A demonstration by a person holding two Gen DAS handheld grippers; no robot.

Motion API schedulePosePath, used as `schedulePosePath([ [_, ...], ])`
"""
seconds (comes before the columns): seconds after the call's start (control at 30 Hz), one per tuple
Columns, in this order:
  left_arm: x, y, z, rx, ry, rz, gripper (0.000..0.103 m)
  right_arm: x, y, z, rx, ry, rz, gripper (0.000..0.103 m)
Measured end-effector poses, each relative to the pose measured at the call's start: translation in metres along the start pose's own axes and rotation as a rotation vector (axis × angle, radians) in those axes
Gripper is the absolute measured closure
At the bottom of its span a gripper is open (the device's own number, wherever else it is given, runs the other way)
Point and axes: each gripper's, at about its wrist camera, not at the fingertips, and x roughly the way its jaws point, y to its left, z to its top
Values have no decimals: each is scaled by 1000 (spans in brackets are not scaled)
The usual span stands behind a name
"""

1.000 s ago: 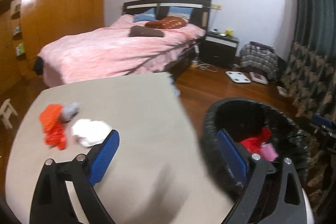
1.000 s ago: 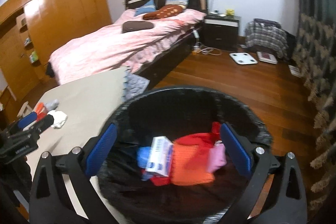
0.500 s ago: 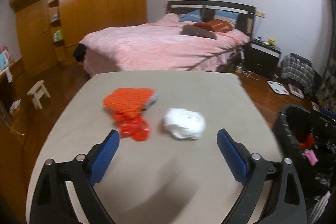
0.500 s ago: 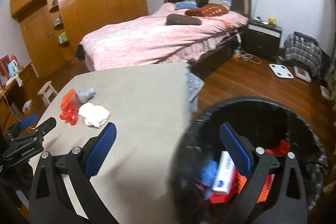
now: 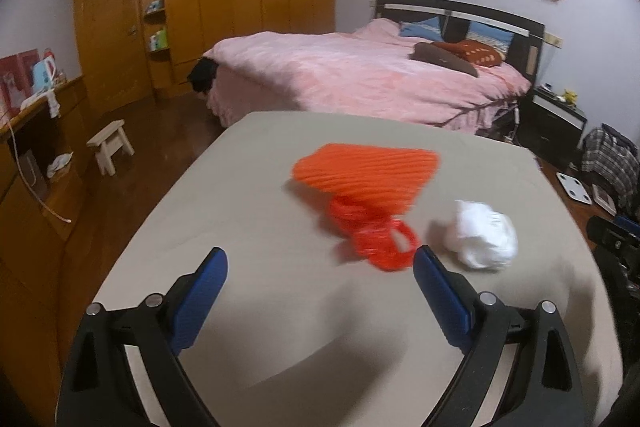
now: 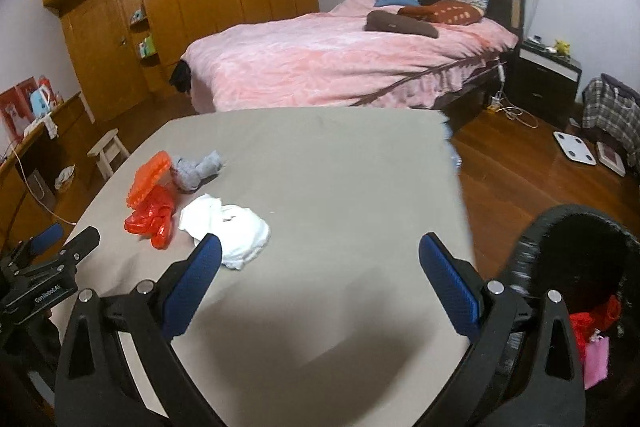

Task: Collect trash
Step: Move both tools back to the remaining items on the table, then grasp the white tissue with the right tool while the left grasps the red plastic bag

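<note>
On the beige table (image 5: pixel 280 307) (image 6: pixel 340 195) lie an orange ribbed piece (image 5: pixel 364 171) (image 6: pixel 146 177), a red plastic bag (image 5: pixel 376 237) (image 6: pixel 154 219), a crumpled white tissue (image 5: pixel 486 235) (image 6: pixel 230 227) and a grey crumpled wad (image 6: pixel 196 169). My left gripper (image 5: pixel 320 287) is open just short of the red bag, holding nothing; the left gripper (image 6: pixel 44 267) also shows at the table's left edge. My right gripper (image 6: pixel 320 275) is open over the table's near side, with the tissue by its left finger. The black bin (image 6: pixel 560 267) at right holds red and pink trash.
A pink bed (image 5: pixel 360 75) (image 6: pixel 340 59) stands behind the table, wooden wardrobes (image 5: pixel 220 7) along the left wall. A small stool (image 5: pixel 112 143), a dark nightstand (image 6: pixel 548 83) and a white scale (image 6: pixel 574 149) sit on the wooden floor.
Both grippers swung left, away from the bin, toward the trash on the table. The left one drew close to the red bag; the bin slid to the right edge of the right view.
</note>
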Motion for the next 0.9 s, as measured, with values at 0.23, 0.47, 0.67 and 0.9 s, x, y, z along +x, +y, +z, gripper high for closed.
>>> schedulePosePath([
  [0.23,19,17,-4,3,23,17,11,39,35,3,-37,52,36,7],
  [0.47,28,27,-8,8,45,12,11,71,57,3,-39,106,62,7],
  [0.67,33,32,-10,-11,65,6,11,92,65,3,-40,145,69,7],
  [0.9,40,34,-12,-18,87,11,11,101,71,-2,-51,186,115,22],
])
